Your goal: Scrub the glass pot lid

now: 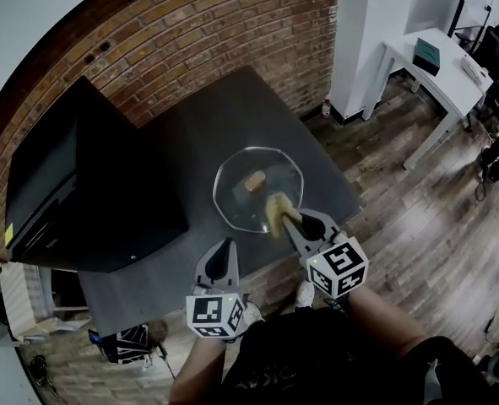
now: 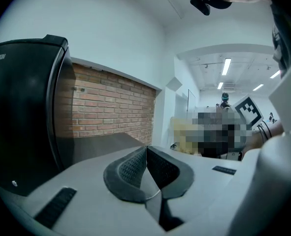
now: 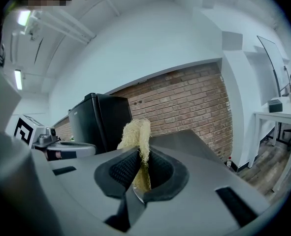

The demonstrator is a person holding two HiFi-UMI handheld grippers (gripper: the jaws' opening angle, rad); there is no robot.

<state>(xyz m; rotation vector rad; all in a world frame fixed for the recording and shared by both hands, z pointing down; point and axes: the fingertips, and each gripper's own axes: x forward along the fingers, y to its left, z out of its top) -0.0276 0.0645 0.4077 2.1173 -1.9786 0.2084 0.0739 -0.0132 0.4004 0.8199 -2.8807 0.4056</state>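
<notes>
Right gripper view: the dark ribbed fingers of the right gripper are clamped on a pale yellow fibrous loofah scrubber. The scrubber stands upright between them, its frayed end above the tips.

Left gripper view: the fingers of the left gripper are pressed together with nothing between them.

Head view: the round clear glass pot lid lies flat near the front right part of the dark grey table. Its rim is slightly wavy in outline, and a small tan cork-coloured knob sits at its centre. The table surface shows through the glass. The scrubber overlaps the lid's near right edge, at the tip of the right gripper; whether it touches cannot be confirmed. The left gripper is held low at the table's front edge, apart from the lid.

Surroundings: a large black glossy box-shaped appliance occupies the table's left side, clear of the lid. A red brick wall runs behind the table. A small red-capped bottle stands on the wood-plank floor at the wall's foot. A white table carrying a teal box stands well apart at the right.
</notes>
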